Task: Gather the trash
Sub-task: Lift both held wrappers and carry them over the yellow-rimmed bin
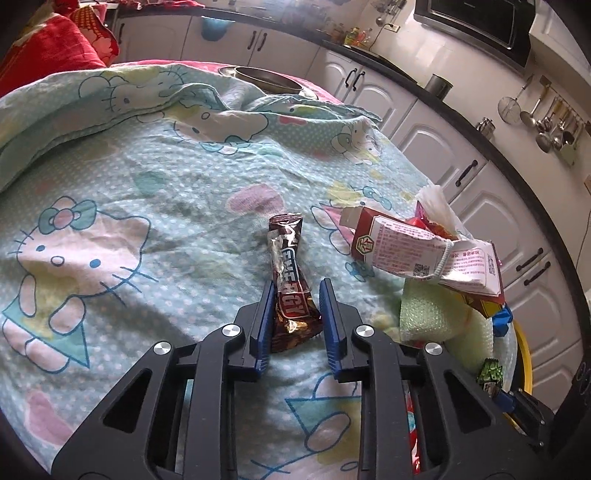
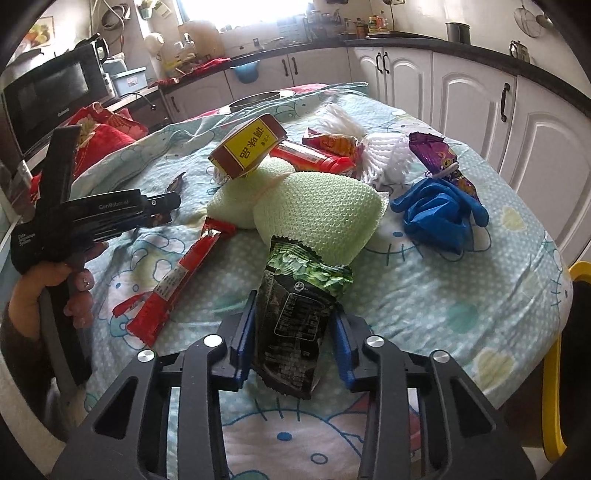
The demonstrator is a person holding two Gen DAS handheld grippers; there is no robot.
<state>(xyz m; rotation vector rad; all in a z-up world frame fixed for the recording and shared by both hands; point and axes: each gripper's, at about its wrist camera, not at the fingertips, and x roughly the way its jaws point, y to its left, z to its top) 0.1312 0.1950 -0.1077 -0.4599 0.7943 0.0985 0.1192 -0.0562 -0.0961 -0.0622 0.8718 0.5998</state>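
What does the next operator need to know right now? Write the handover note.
Left gripper: jaws around the brown snack wrapper on the cartoon-print cloth, pads at its sides.
Right gripper: jaws around the green-and-black snack packet.
Nothing visibly binned yet.
Left on the cloth: red wrapper, brown-and-yellow box, green foam netting, blue gloves, purple wrapper, white netting, red tube.

light: daylight, my window (image 2: 243,9) blown out | shadows: soft on tabletop (image 1: 184,192) | focus: sharp | edges: fisheye bend, dark corners
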